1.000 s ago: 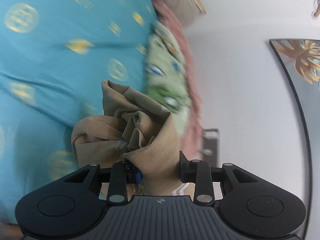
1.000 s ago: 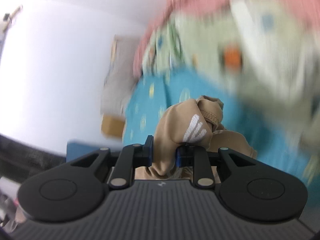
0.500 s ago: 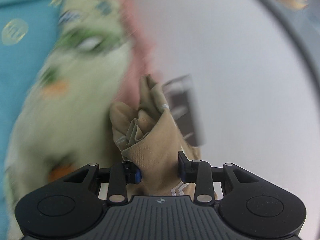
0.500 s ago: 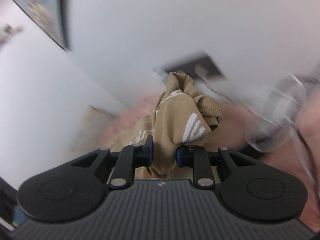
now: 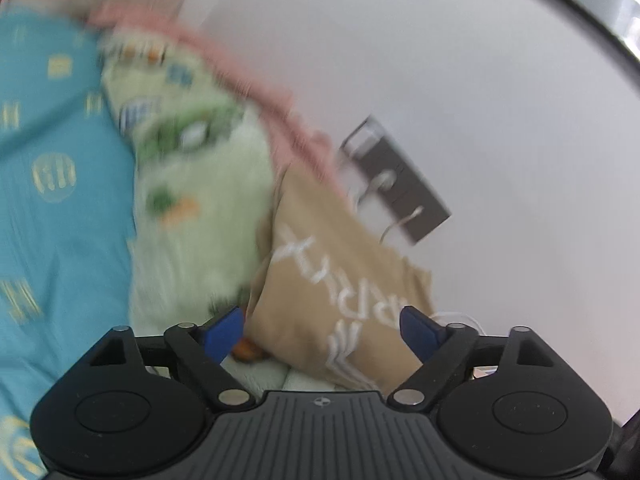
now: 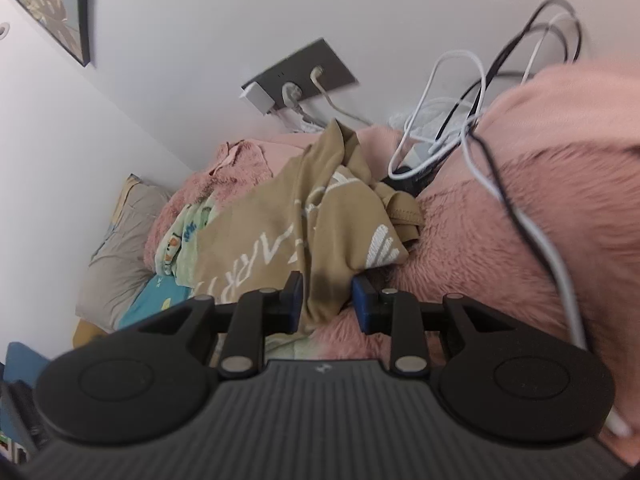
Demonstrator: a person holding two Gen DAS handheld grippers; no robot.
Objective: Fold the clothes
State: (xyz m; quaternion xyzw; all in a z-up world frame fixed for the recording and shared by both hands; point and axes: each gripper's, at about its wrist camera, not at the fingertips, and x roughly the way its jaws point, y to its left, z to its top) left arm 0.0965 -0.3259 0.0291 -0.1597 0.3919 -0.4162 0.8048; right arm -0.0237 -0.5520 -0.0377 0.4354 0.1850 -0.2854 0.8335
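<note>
left tongs (image 5: pixel 322 330): spread wide, tan shirt (image 5: pixel 340 276) lying loose between the blue pads, not pinched | right tongs (image 6: pixel 326 298): partly spread, a shirt (image 6: pixel 316 236) fold between the pads, contact seemingly slight | shirt: crumpled on the pink blanket (image 6: pixel 480 248) and green printed cloth (image 5: pixel 192 184) | beyond: wall socket (image 6: pixel 300 72), cables (image 6: pixel 460 120), teal bedsheet (image 5: pixel 52 220)

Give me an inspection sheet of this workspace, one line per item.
Surface: pink fluffy blanket over teal sheet.
Job's things: tan shirt lying crumpled, white lettering up.
Clutter: green printed cloth; grey pillow.
Grippers: left gripper open, shirt between the fingers; right gripper open around a shirt fold.
Cables: white and black cables across the blanket.
Surroundings: white wall, dark socket panel, framed picture.
</note>
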